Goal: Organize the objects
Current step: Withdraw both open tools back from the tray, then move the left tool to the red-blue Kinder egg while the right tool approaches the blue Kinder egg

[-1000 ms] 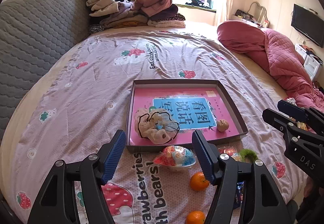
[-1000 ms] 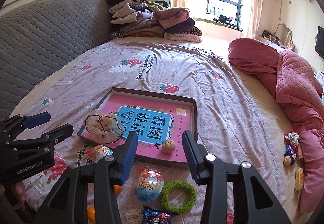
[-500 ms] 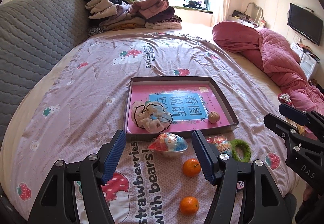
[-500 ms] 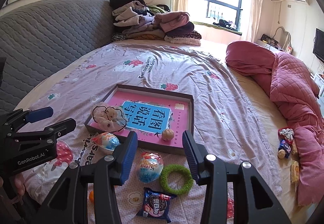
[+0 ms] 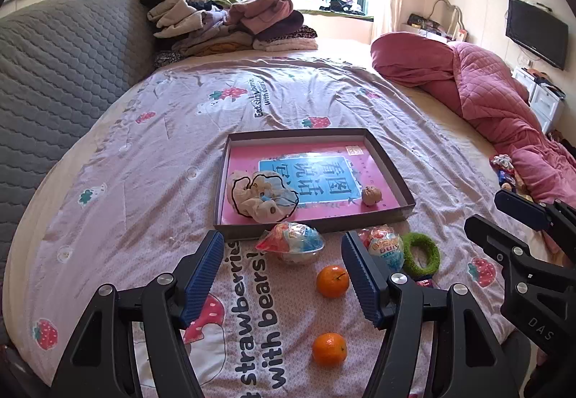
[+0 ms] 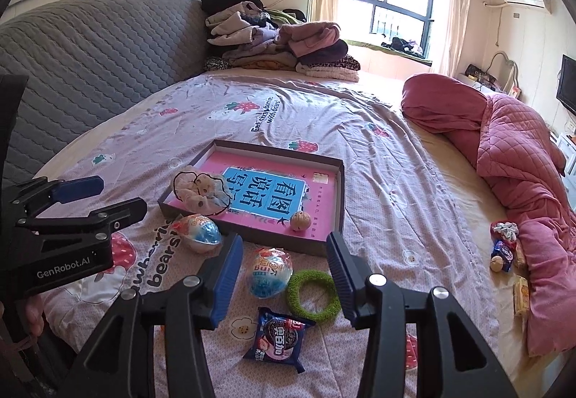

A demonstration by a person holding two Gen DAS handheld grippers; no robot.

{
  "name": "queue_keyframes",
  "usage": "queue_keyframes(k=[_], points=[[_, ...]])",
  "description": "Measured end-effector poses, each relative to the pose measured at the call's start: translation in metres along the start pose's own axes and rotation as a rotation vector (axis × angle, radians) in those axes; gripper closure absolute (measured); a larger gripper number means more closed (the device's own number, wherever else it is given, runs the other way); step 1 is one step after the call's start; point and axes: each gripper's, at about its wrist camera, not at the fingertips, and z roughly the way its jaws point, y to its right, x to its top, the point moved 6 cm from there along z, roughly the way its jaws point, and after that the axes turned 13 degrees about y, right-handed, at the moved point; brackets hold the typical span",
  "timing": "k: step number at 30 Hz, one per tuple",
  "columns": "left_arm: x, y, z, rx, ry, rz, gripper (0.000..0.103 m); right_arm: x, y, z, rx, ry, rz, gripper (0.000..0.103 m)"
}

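A shallow grey box [image 5: 390, 164] with a pink and blue printed sheet on its floor lies on the bed [image 5: 151, 146], on a lilac cover printed with strawberries. Inside the box, at its near left corner, sits a cream scrunchie [image 5: 262, 196] edged in black; near the near right corner sits a small round beige ball [image 5: 370, 195].

Just in front of the box's near wall lie two egg-shaped wrapped toys: one [image 5: 291, 242] toward the left, the other [image 6: 270, 270] to its right. A green fuzzy ring [image 6: 314, 294] lies just beside the right-hand egg. Nearer than both rests a blue biscuit packet [image 6: 279, 338]. Two oranges sit on the cover, one [image 5: 333, 281] near the eggs, the other [image 5: 329, 348] closer to the bed's edge.

The left tool [image 5: 282, 277] hangs above the cover with its jaws spread wide and nothing between them. The right tool [image 6: 284, 275] hovers over the right-hand egg and the green ring; its jaws are opening, and it grips nothing.

At the far right, against a pink quilt [image 6: 522, 160], lies a small cluster of wrapped snacks [image 6: 504, 246]. A heap of folded clothes [image 5: 230, 23] sits at the far end of the bed.
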Motion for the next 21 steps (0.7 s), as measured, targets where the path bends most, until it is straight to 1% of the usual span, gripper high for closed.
queue_keyframes(k=[10, 21], points=[[-0.012, -0.002, -0.008, 0.013, -0.009, 0.006, 0.034, -0.007, -0.006, -0.007, 0.013, 0.000, -0.002, 0.054], [-0.025, -0.006, -0.004, 0.015, -0.029, 0.002, 0.034, -0.016, -0.012, -0.006, 0.020, -0.010, -0.012, 0.054]])
